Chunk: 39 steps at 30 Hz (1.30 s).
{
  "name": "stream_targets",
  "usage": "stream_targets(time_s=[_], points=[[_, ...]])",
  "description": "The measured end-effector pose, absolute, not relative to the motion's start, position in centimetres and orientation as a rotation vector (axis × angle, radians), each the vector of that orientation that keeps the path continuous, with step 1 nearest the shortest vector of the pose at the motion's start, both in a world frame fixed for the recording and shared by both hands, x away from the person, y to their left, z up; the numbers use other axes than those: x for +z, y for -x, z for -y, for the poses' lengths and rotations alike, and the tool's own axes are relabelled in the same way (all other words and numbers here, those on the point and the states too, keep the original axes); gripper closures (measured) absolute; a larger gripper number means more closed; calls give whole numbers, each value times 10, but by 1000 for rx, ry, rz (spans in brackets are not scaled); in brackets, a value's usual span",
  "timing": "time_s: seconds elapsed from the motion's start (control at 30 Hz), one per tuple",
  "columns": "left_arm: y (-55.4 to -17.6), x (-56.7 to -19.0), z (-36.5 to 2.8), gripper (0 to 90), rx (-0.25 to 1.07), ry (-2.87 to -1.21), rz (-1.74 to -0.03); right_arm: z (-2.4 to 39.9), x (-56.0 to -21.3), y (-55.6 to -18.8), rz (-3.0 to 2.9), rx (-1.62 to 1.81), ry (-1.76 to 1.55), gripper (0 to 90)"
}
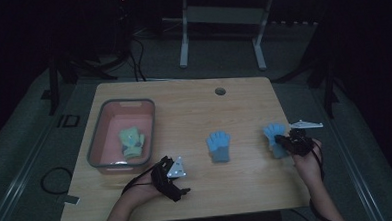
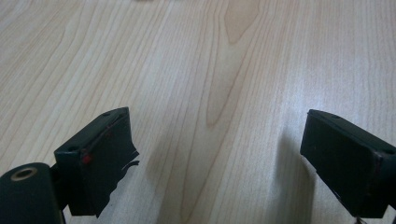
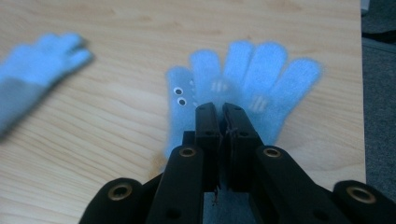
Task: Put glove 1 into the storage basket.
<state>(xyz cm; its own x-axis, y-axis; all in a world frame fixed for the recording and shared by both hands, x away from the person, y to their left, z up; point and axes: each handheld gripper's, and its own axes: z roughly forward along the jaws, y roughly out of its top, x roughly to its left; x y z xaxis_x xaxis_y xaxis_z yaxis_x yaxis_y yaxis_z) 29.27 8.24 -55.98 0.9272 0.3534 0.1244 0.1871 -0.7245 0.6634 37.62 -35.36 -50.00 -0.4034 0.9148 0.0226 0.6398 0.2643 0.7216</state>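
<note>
A blue glove (image 1: 273,134) with googly eyes lies at the table's right side, fingers pointing away. My right gripper (image 1: 285,140) is shut on it; in the right gripper view the jaws (image 3: 223,116) pinch the palm of the blue glove (image 3: 261,70). A second blue glove (image 1: 219,145) with a grey cuff lies flat at mid-table, blurred at the left as the second glove (image 3: 37,74). My left gripper (image 1: 180,189) rests near the front edge, and in its own view the left gripper (image 2: 219,140) stands open over bare wood.
A pink bin (image 1: 96,130) with a grey rim stands at the table's left and holds a yellow-green glove (image 1: 132,142). A cable hole (image 1: 220,91) sits near the far edge. The table's right edge is close beside the right hand.
</note>
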Motion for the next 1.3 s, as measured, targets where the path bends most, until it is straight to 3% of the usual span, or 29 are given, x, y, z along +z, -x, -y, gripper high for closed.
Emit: stream_targets(time_s=[0.23,0.5,1.1,1.3], points=[[-292,-560,-82,97,306,-2396,-378,327,-479,-366,-2105,928,-1434,857],[-292,-559,-82,97,303,-2398,-373,298,-478,-364,-2125,908,-1435,858],[-292,-560,-82,97,301,-2394,-369,271,-531,-383,-2188,811,-1485,853],[-292,-560,-82,97,301,-2401,-364,272,-542,-384,-2185,804,-1494,805]])
